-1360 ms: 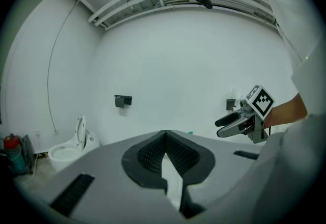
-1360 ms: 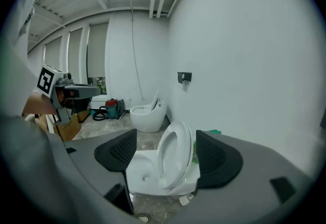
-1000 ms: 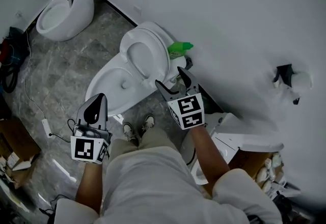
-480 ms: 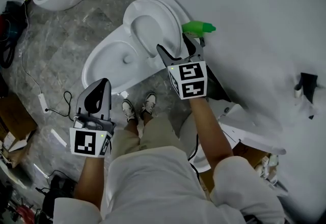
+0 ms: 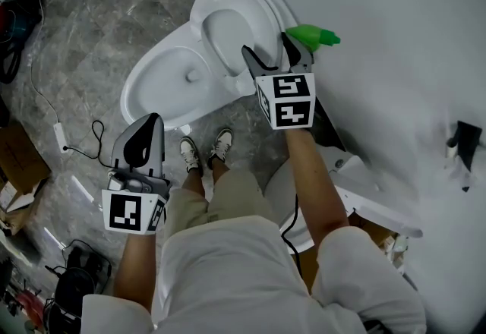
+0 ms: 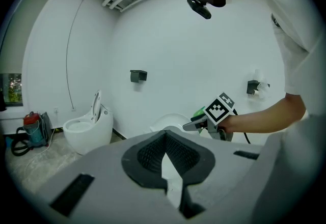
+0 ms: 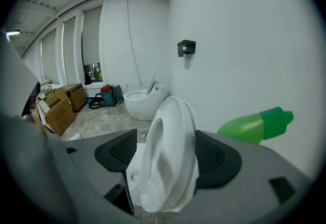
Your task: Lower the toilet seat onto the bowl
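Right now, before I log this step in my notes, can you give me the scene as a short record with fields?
toilet seat: raised, leaning back toward the wall
bowl: uncovered
right gripper: open, jaws either side of the seat's edge; contact unclear
left gripper: shut, empty, held low, apart from the toilet
green bottle: behind the seat, by the wall
task state: seat not yet lowered
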The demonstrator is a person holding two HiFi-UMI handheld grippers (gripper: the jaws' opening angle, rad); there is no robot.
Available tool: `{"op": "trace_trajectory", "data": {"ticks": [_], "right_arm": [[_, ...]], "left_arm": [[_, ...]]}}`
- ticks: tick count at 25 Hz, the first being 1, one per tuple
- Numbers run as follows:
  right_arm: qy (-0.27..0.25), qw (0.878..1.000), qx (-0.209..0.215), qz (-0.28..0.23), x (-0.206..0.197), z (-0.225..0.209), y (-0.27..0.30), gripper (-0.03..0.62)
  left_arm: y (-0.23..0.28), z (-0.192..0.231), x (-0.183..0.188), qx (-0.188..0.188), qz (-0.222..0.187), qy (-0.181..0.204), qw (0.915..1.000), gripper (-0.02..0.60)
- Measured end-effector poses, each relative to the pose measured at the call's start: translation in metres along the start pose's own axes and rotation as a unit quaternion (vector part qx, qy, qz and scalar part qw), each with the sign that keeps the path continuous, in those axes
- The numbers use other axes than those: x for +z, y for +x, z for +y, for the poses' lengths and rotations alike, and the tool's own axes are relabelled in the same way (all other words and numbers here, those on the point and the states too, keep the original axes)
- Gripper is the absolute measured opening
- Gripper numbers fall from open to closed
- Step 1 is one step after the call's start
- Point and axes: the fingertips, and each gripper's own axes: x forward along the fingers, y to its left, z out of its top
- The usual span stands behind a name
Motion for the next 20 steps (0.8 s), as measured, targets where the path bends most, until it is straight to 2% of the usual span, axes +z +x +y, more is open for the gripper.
{"op": "trace_trajectory", "data": {"ticks": [11, 12, 15, 20], "right_arm": [[0.013, 0.999, -0.031, 0.001, 0.004, -0.007, 0.008, 0.330], [0.014, 0.999, -0.037, 0.000, 0.005, -0.009, 0.008, 0.310], [0.022, 0.998, -0.050, -0.007, 0.005, -0.017, 0.006, 0.196], [0.022, 0.998, -0.055, -0.008, 0.006, -0.017, 0.003, 0.156]], "left_arm": [[-0.009, 0.015, -0.007, 0.018, 0.003, -0.011, 0.9998, 0.006], [-0.010, 0.015, -0.008, 0.018, 0.004, -0.012, 0.9998, 0.006], [-0.011, 0.014, -0.014, 0.019, 0.009, -0.015, 0.9997, 0.006], [-0.016, 0.013, -0.016, 0.020, 0.009, -0.017, 0.9996, 0.006]]}}
